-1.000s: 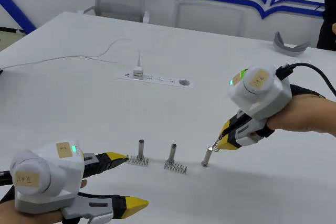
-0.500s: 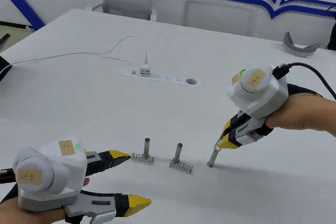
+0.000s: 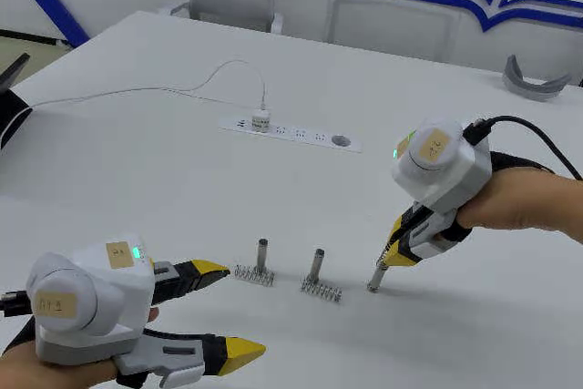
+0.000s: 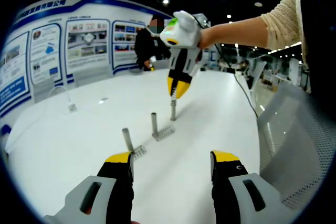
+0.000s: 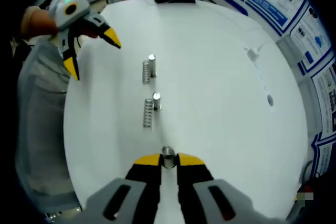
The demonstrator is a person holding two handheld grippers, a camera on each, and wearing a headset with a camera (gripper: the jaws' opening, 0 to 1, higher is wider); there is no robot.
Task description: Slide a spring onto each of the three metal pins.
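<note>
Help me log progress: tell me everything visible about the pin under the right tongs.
This pin is a short grey metal cylinder standing about upright on the white table, rightmost of the row of three in the head view. The right gripper pinches its yellow tongs around the pin's top, seemingly with a small spring there; the coils are hard to make out. Its lower shaft is bare, and nothing lies at its base.

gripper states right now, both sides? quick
Left gripper: open, empty.
Right gripper: shut on a spring, at the top of the pin nearest it.
</note>
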